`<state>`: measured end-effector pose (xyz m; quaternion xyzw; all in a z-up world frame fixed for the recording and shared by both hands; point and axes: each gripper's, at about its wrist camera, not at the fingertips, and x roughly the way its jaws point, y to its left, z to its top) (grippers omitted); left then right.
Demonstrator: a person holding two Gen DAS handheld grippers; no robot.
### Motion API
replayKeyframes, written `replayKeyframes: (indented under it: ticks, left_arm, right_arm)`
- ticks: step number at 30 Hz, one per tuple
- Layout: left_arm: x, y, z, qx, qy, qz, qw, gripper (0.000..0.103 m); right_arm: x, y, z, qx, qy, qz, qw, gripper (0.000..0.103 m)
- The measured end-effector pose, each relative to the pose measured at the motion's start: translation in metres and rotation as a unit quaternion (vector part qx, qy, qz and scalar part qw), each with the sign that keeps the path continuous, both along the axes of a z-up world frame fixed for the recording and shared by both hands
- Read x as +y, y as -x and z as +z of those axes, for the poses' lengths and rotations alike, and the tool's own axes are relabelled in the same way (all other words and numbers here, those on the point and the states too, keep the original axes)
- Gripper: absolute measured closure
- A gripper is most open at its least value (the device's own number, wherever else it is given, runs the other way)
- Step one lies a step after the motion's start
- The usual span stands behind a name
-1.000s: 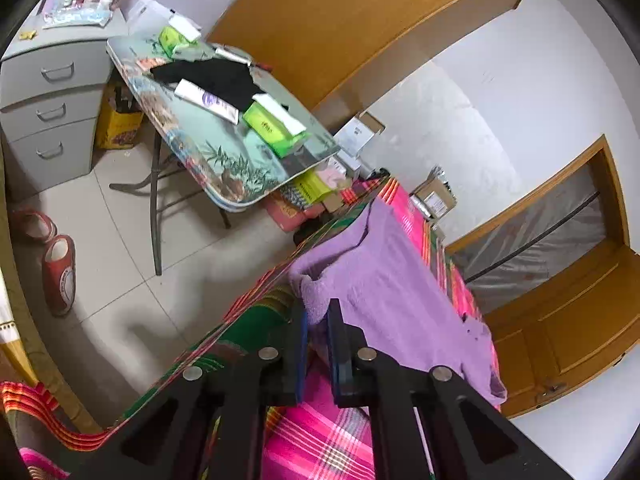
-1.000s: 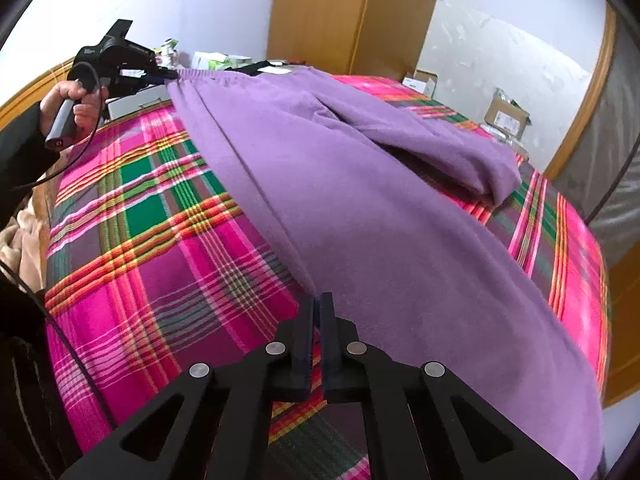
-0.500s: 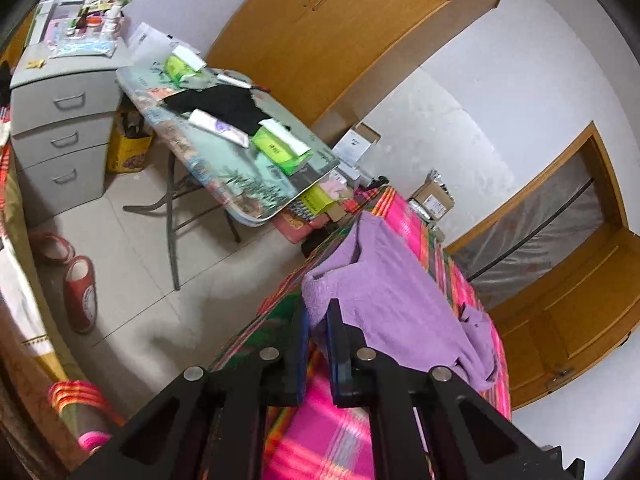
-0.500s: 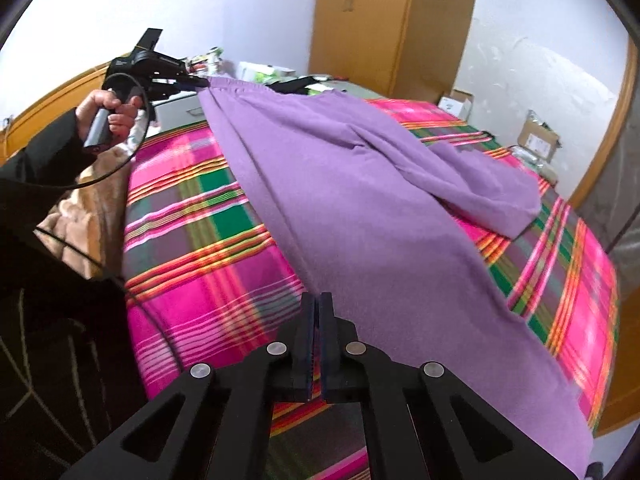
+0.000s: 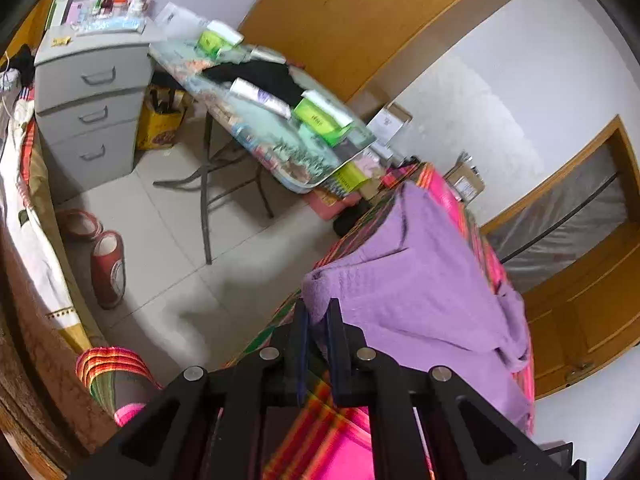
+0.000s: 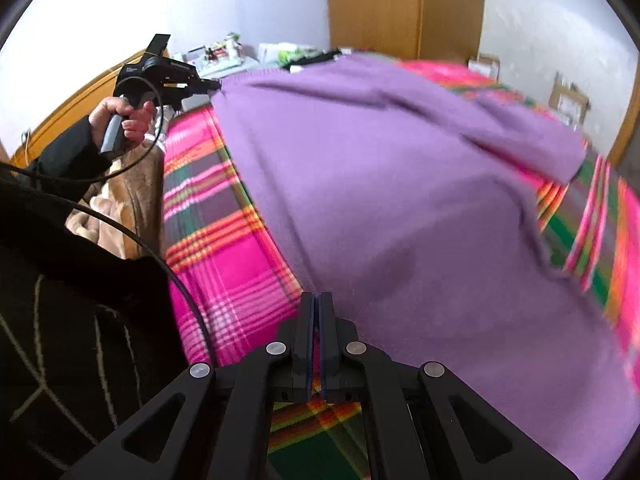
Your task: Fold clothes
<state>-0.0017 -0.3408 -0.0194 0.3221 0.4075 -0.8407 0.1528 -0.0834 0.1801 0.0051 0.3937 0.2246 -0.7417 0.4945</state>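
Purple garment: spread across the bed, over a plaid cover of pink, green and orange. One part is folded over itself toward the far right side.

Left gripper: narrow, clamped on a corner of the purple garment, which is seen bunched between the two pads. In the right wrist view the same gripper is seen at the garment's far corner, gripped by a hand in a dark sleeve.

Right gripper: jaws almost together and opening slightly. The near edge of the garment is met at the tips, but whether cloth is pinched between the pads cannot be told.

Folding table: beside the bed, loaded with green boxes, a tube and a black cloth.

Grey drawer unit: left of the table, small items on top.

Red slippers: a pair, on the tiled floor.

Wooden wardrobe: against the wall behind the table.
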Motion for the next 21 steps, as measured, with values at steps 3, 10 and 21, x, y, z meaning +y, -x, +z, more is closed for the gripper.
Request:
replayKeyframes:
  ticks: [3, 10, 21]
  left_arm:
    - [0.002, -0.002, 0.002, 0.001, 0.004, -0.008, 1.0000, 0.094]
    - [0.004, -0.012, 0.011, 0.007, 0.005, -0.020, 0.9998, 0.092]
    - [0.043, -0.012, 0.051, 0.008, 0.089, -0.046, 0.9950, 0.092]
  right_arm:
    - [0.001, 0.002, -0.001, -0.010, 0.005, -0.004, 1.000, 0.095]
    - [0.028, 0.017, 0.012, -0.005, 0.049, -0.076, 0.996, 0.078]
    - [0.171, 0.065, 0.014, -0.031, 0.156, -0.412, 0.897, 0.076]
